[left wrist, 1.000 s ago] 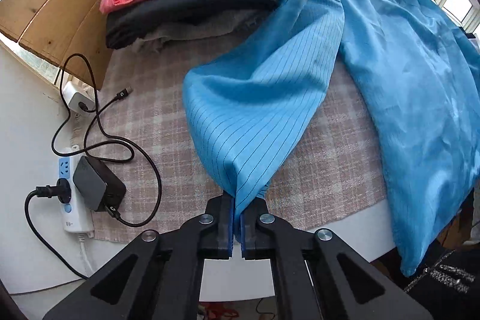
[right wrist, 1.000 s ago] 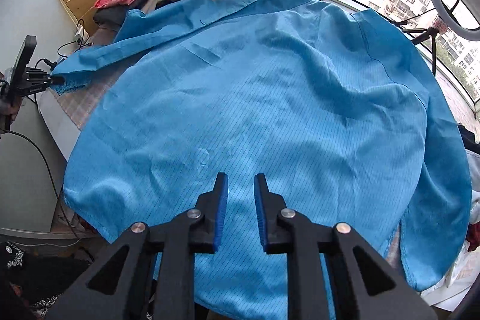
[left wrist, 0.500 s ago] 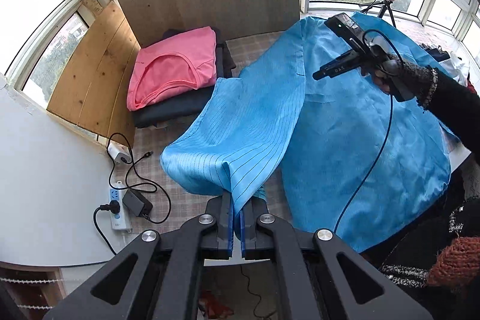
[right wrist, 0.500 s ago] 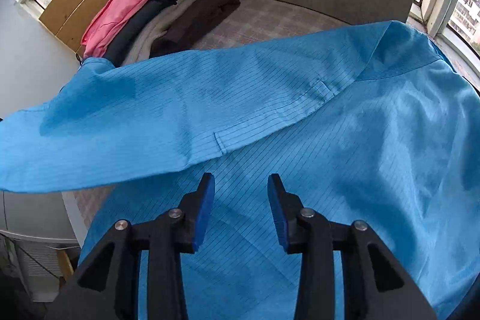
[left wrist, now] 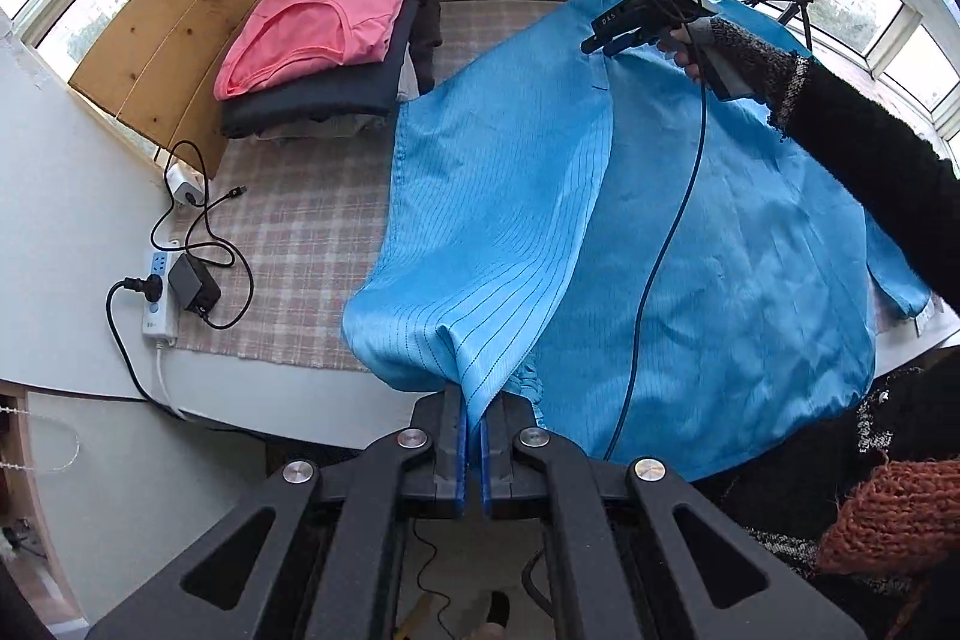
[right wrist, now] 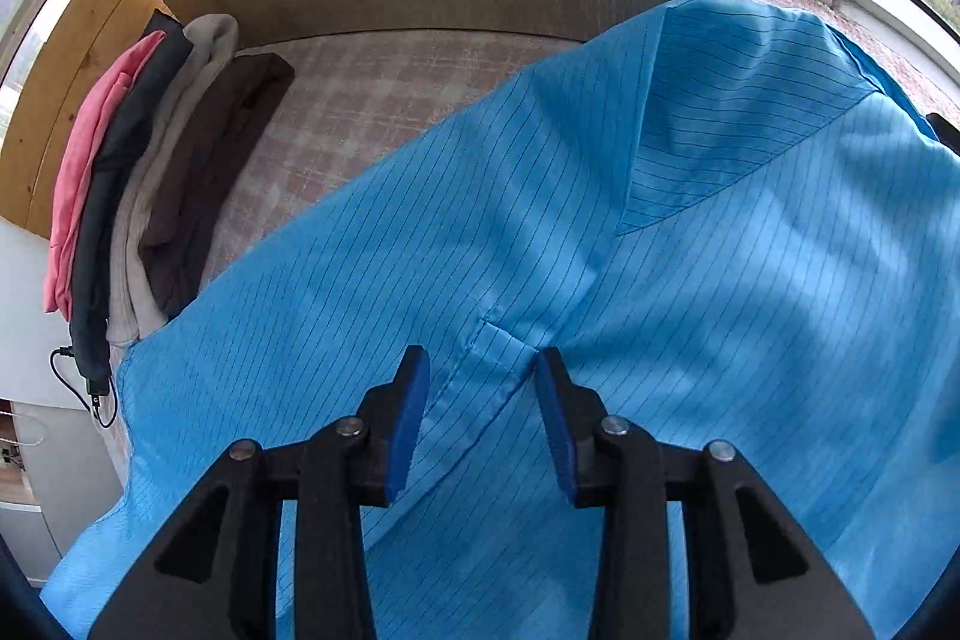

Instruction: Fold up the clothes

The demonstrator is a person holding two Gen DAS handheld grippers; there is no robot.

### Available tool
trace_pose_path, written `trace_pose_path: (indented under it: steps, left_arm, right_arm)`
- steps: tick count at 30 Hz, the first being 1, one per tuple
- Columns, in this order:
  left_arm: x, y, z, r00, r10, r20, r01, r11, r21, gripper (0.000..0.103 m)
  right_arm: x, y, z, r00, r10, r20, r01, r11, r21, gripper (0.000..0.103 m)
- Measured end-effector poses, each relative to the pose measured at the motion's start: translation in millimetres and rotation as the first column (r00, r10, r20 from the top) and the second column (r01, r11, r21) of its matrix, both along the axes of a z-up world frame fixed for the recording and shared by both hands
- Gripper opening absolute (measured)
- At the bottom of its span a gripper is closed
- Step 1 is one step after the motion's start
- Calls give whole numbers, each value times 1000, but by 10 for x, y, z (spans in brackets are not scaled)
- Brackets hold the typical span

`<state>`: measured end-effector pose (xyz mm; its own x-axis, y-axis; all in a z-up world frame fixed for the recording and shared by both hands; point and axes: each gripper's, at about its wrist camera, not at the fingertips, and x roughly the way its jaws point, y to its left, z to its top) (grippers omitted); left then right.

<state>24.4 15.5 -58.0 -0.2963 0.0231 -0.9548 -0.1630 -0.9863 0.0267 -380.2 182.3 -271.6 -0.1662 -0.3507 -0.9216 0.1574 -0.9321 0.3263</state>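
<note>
Here, no bin or basket is showing; the nearest thing to a holder is the checked cloth (left wrist: 300, 244) covering the table, and it is carrying two items.

Item one: a stack of folded clothes (left wrist: 324, 64) is sitting at the far left corner against the wooden boards, a pink garment (left wrist: 312, 28) lying on top, dark and grey layers under it. From the right wrist view the same stack (right wrist: 156, 196) is showing edge-on, pink, black, grey and brown.

Item two: the blue striped garment (left wrist: 720, 244) is lying spread across the right part of the table, its near hem hanging over the table edge. Its sleeve (left wrist: 498, 220) is being held up off the cloth and is running from the shoulder toward the camera.

Left gripper (left wrist: 474, 436): blue pads are pressing together on the sleeve's cuff end, fabric pinched between them.

Right gripper (right wrist: 483, 400): fingers are standing well apart, holding nothing, hovering close over the garment's seam tab (right wrist: 504, 346) near the shoulder; whether the tips are touching the fabric cannot be told. In the left wrist view a hand (left wrist: 690, 46) is gripping this tool (left wrist: 636, 16) above the garment's far end.

Beside the cloth, a power strip (left wrist: 159, 298) with charger and cables is lying on the white ledge.
</note>
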Motion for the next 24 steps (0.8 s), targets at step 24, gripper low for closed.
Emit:
trace_pose_path:
  steps: [24]
  left_arm:
    - [-93, -248, 377, 995, 68, -77, -71, 997, -40, 2]
  right_arm:
    - [883, -152, -18, 994, 7, 108, 6, 993, -119, 39]
